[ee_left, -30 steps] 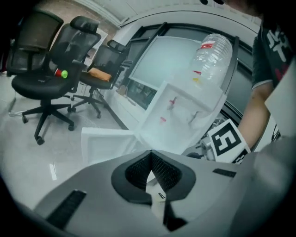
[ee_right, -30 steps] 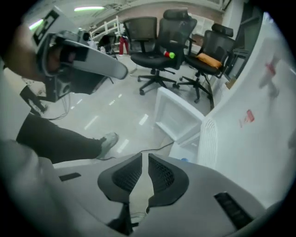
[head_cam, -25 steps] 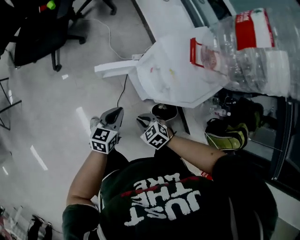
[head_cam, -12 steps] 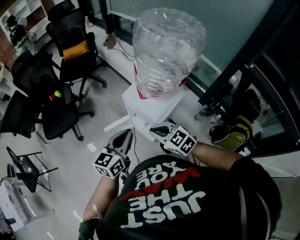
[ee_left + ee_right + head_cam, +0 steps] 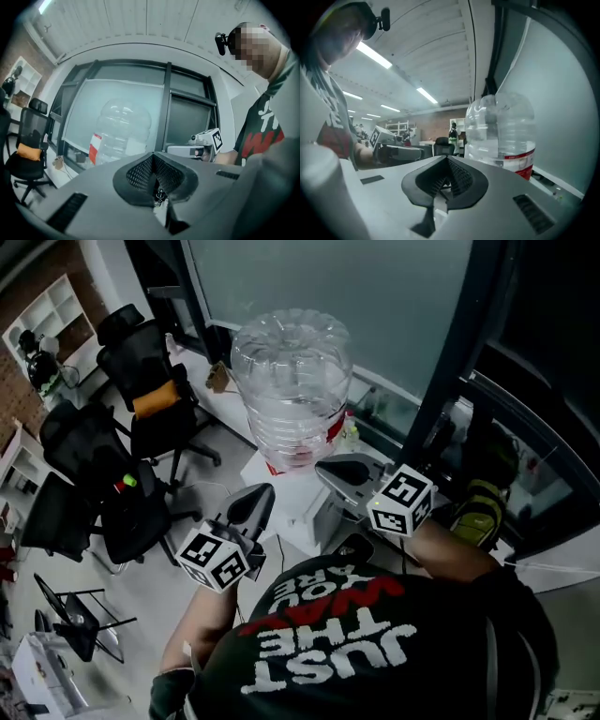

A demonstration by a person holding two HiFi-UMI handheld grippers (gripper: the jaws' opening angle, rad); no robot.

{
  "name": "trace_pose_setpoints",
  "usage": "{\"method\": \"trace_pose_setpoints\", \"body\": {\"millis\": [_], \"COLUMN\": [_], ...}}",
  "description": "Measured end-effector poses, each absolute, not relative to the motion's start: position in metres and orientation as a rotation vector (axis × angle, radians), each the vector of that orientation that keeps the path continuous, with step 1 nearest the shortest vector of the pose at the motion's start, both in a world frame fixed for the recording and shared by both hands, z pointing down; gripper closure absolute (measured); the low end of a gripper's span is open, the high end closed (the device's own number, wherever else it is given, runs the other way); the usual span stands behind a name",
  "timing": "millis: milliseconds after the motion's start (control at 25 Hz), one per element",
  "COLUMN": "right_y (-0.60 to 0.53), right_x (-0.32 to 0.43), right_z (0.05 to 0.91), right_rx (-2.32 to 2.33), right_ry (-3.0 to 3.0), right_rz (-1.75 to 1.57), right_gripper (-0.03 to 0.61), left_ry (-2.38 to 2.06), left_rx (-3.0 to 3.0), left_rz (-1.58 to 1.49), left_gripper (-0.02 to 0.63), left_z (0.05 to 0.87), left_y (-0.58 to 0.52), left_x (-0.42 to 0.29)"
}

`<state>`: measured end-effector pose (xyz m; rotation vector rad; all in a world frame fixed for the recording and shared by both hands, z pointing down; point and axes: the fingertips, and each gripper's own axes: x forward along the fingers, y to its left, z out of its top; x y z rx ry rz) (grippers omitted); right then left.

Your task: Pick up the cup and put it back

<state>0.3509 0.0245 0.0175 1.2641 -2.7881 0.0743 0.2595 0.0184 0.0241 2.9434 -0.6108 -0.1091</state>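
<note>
No cup shows in any view. A big clear water bottle (image 5: 291, 381) with a red label stands on a white dispenser (image 5: 302, 491). My left gripper (image 5: 255, 499) hangs to the lower left of the dispenser, jaws together and empty. My right gripper (image 5: 328, 469) is held just right of the bottle's base, pointing left. Its jaws have just been closing, they now meet, and nothing is between them. In the left gripper view the shut jaws (image 5: 152, 158) point at the bottle (image 5: 123, 126). The right gripper view has the shut jaws (image 5: 446, 163) with the bottle (image 5: 501, 136) to their right.
Black office chairs (image 5: 141, 381) (image 5: 84, 493) stand on the floor at the left, one with an orange cushion. A glass wall with a dark frame (image 5: 450, 362) rises behind the dispenser. A yellow-green bag (image 5: 483, 502) lies at the right. White shelves (image 5: 42, 324) are far left.
Both grippers have risen from near the floor to the height of the dispenser top and have spread apart. The head view has swung up from the floor to the bottle and the room.
</note>
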Motion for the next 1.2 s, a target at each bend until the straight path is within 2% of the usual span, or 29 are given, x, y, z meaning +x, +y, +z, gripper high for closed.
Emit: {"method": "trace_pose_setpoints", "body": {"millis": [320, 1200], "right_y": [0.025, 0.02], "right_x": [0.371, 0.365], "right_z": [-0.044, -0.03], "right_rx": [1.388, 1.343], "right_ry": [-2.865, -2.817], "right_rz": [0.0, -0.056], "right_gripper": [0.545, 0.546], "left_ry": [-0.613, -0.639], "left_rx": [3.031, 3.007], "left_rz": [-0.165, -0.166], "left_gripper": [0.605, 0.604], "left_z": [-0.035, -0.029], "left_y": [0.019, 0.011], "left_x": [0.26, 0.256]}}
